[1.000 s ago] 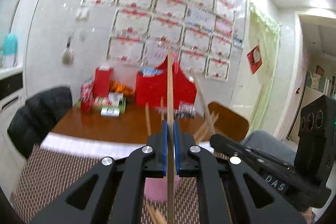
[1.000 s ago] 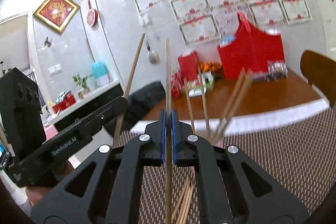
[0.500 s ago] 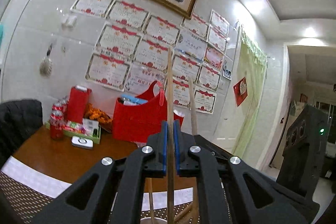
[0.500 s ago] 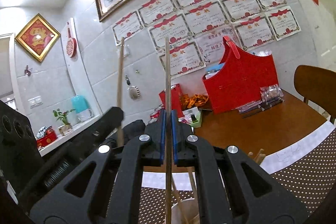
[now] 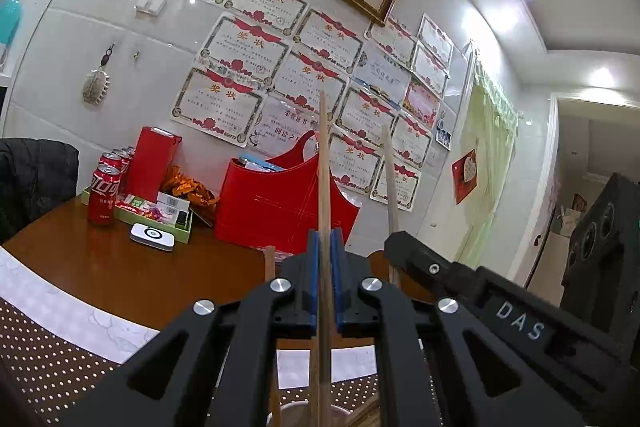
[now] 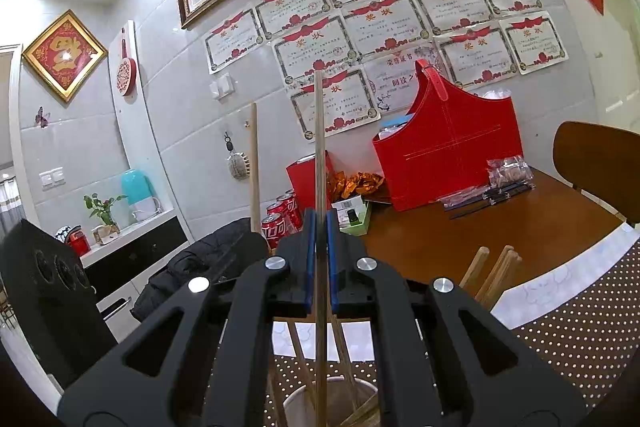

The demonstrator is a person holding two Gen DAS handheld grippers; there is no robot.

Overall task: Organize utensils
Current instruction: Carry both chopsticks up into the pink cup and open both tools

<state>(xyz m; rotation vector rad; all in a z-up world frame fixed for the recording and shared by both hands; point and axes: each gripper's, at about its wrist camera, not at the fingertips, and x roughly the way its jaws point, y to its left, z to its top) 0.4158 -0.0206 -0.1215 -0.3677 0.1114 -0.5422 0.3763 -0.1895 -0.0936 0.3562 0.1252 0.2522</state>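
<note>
Looking along our left gripper (image 5: 325,247), we see its blue pads clamped on one upright chopstick (image 5: 323,163). That chopstick's lower end reaches down to a cup (image 5: 294,411) at the bottom edge of the view, where other sticks stand. Our right gripper (image 5: 404,247) comes in from the right, just beside ours, with its own chopstick (image 5: 389,179) rising nearly parallel. Beyond lies a brown table (image 5: 120,275) with a pale border, open on its near left side; a red bag (image 5: 280,211), soda cans (image 5: 103,195) and a tray (image 5: 160,223) crowd the far edge by the wall.

From the right wrist view, our right gripper (image 6: 319,227) is likewise clamped on one upright chopstick (image 6: 318,131), its lower end going down into the cup (image 6: 296,405) just below. More chopsticks (image 6: 496,275) lean out past the cup's right rim. The left gripper's body fills the left side, close by, its chopstick (image 6: 253,163) standing upright. The table (image 6: 520,227) is bare on the right up to a chair back (image 6: 600,159); a dotted mat (image 6: 580,327) covers the near edge.
</note>
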